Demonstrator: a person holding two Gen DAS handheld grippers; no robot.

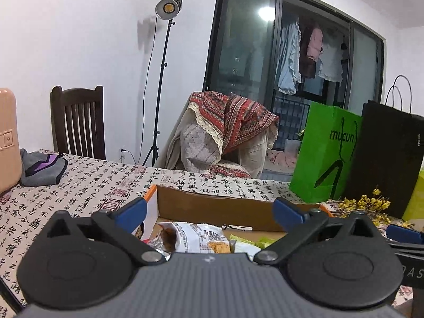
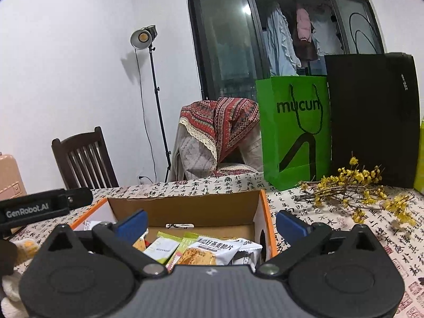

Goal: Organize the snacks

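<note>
An open cardboard box [image 1: 212, 206] with orange edges sits on the table and holds several snack packets. A white biscuit packet [image 1: 196, 237] and green sachets [image 1: 246, 239] lie inside it. My left gripper [image 1: 209, 213] hangs just above the box's near side, jaws wide open, nothing between them. In the right wrist view the same box [image 2: 182, 206] shows a white oat-crisp packet [image 2: 217, 249] and a green sachet [image 2: 164, 247]. My right gripper [image 2: 210, 225] also stands open and empty over the box. The left gripper's body [image 2: 39, 206] shows at the left edge.
A green paper bag [image 2: 294, 129] and a black paper bag [image 2: 373, 116] stand behind the box at the right. Yellow flower twigs [image 2: 355, 185] lie in front of them. A pink case [image 1: 8, 137] and a grey cloth [image 1: 42, 167] sit at the table's left. A wooden chair [image 1: 76, 122] stands behind.
</note>
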